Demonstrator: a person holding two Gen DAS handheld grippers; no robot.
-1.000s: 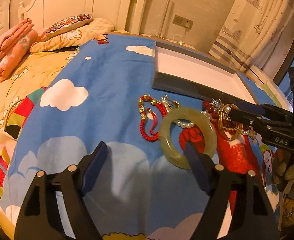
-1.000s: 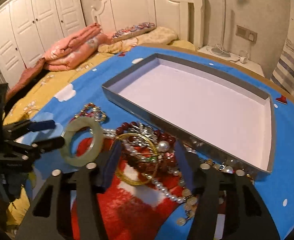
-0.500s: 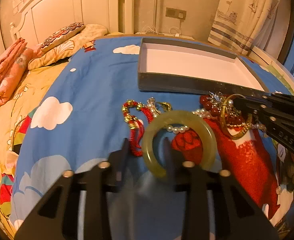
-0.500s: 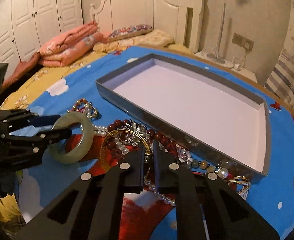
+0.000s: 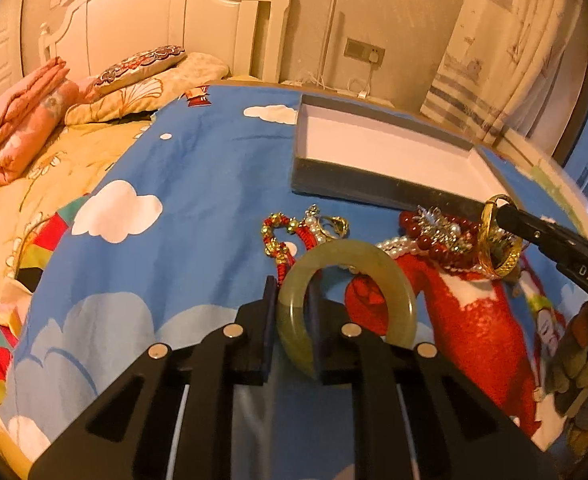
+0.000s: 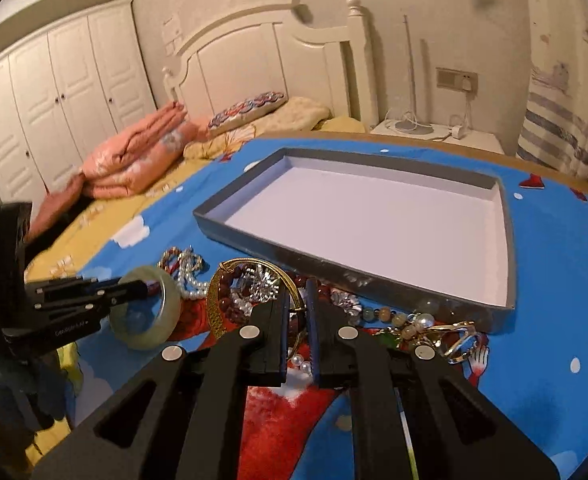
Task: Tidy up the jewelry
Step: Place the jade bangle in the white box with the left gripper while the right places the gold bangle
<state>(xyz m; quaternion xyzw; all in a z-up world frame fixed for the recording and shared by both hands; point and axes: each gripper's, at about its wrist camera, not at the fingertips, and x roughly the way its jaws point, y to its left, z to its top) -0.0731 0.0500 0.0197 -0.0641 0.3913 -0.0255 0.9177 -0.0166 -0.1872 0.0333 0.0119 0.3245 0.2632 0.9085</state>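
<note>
Left gripper [image 5: 291,320] just closing, now clamped on near rim of green jade bangle [image 5: 346,304], bangle tilted up off the blue cartoon blanket [image 5: 181,248]; right gripper [image 6: 296,320] pinched tight on gold bangle [image 6: 253,268], lifted at an angle over the jewelry heap. Just past both tips: red cord bracelet [image 5: 281,236], pearl strand [image 6: 191,280], dark red beads [image 5: 430,236], loose beads and gold rings [image 6: 454,332] right of right gripper. Farther ahead: grey shallow box [image 6: 510,240], white inside; beyond it pillows [image 5: 141,68], headboard [image 6: 261,52].
</note>
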